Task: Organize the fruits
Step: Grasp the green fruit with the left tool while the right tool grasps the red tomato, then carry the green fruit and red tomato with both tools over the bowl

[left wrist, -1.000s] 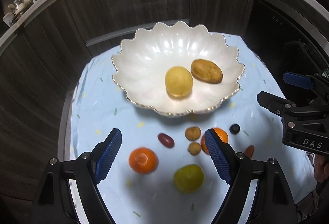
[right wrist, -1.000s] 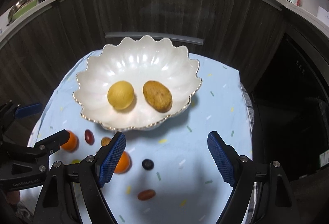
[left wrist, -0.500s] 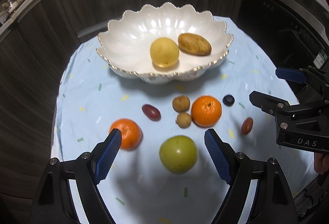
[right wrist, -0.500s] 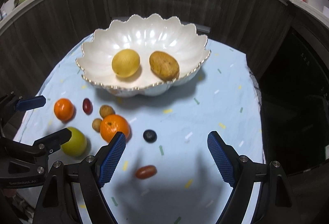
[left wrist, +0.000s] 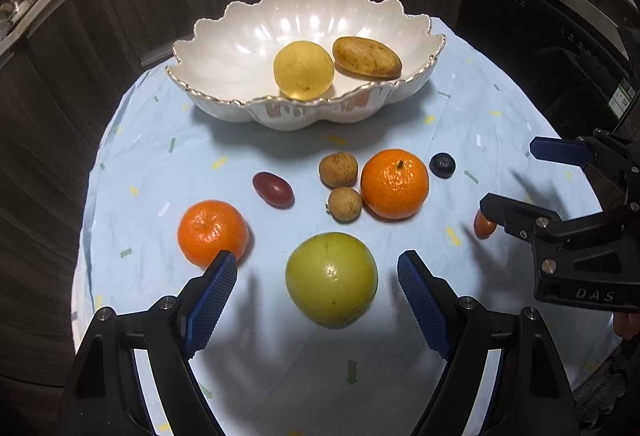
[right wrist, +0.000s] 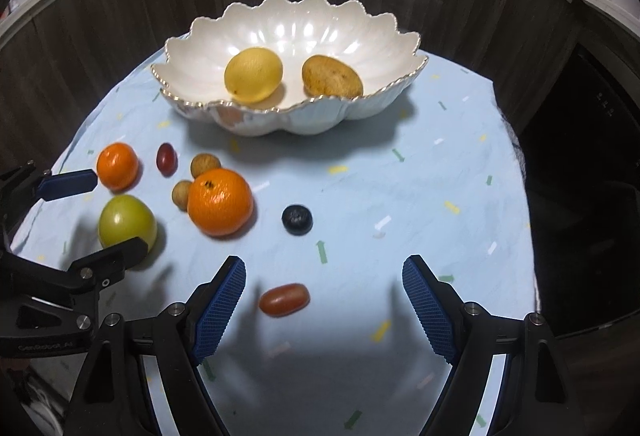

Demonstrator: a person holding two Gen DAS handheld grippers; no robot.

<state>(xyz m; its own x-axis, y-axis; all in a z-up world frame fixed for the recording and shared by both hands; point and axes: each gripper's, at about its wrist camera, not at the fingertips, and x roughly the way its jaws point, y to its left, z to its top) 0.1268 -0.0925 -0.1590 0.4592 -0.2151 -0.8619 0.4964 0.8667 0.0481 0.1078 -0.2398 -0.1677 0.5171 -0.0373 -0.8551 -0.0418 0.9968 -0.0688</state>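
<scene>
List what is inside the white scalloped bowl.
Two things lie in the white scalloped bowl: a round yellow fruit and a brown oblong fruit, side by side. The near rim hides the bowl floor just in front of them.

White scalloped bowl (left wrist: 224,48) at back of blue cloth (left wrist: 132,156), w/ lemon (left wrist: 303,70) & brown fruit (left wrist: 367,57) inside, just touching. In front: 2 oranges (left wrist: 394,183) (left wrist: 212,232), red grape (left wrist: 273,189), blueberry (left wrist: 442,165), 2 small brown fruits (left wrist: 338,169). Left gripper (left wrist: 318,298) wide open, green apple (left wrist: 331,278) btwn pads, not touched. Right gripper (left wrist: 520,180) at right edge, open.
</scene>
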